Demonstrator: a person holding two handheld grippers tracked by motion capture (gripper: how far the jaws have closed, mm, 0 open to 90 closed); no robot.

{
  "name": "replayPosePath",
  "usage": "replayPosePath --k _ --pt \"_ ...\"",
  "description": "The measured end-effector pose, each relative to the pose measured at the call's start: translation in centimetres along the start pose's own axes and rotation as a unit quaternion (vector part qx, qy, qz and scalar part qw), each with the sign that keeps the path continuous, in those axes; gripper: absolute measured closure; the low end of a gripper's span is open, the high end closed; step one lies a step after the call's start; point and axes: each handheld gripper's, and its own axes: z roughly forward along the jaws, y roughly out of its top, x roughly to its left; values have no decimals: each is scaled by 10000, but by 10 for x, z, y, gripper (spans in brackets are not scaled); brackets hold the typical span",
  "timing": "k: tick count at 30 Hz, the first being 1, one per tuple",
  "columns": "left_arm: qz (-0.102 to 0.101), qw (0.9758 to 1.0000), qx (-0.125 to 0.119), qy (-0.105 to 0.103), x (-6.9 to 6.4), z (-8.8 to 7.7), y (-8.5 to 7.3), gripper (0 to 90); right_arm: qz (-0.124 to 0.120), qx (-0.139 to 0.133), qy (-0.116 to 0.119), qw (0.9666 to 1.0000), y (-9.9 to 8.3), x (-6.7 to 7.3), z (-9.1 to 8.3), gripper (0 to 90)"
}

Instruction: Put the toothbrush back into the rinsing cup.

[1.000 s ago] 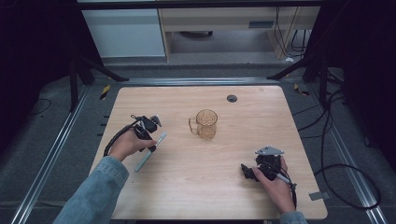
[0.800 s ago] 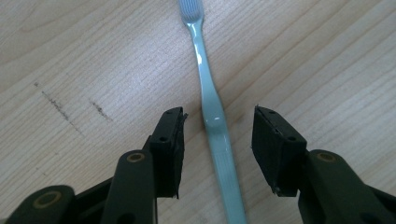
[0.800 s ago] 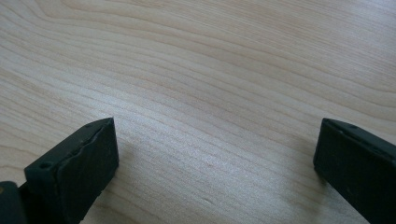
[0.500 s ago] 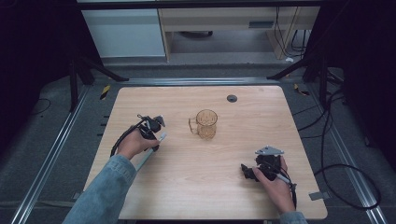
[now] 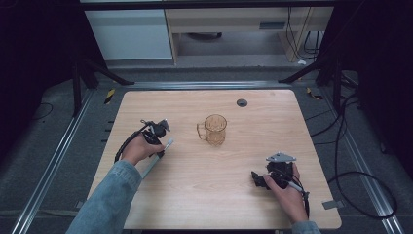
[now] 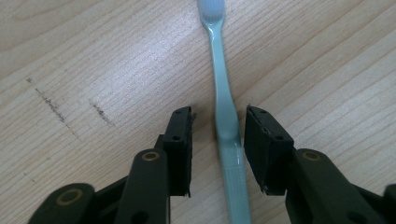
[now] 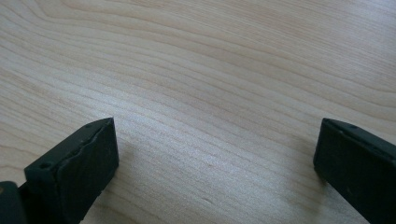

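A pale green toothbrush point(image 6: 223, 93) lies flat on the wooden table point(image 5: 272, 122), left of centre, with its bristled head point(image 5: 169, 143) pointing away from the person. My left gripper point(image 6: 217, 135) straddles the handle. Its jaws have just been closing, and the handle lies between them. The right pad point(image 6: 264, 149) is almost against it, and a gap remains at the left pad point(image 6: 180, 149). In the high view the left gripper point(image 5: 159, 145) sits under the person's left hand. My right gripper point(image 5: 255, 179) rests near the front right, and its jaws stand wide point(image 7: 215, 154) over bare wood.
An amber glass mug point(image 5: 214, 129) stands upright mid-table, handle to the left, a short way right of the toothbrush. A dark round grommet point(image 5: 242, 103) sits near the far edge. Cables trail from both grippers.
The left hand has settled over the toothbrush and now covers the middle of its handle. The right hand has kept still.
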Motion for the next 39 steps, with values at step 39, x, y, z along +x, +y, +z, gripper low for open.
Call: replayPosePath --k 39 --pt "-22 9999 90 -86 -2 4 5 718 -2 1 1 10000 0 0 0 4"
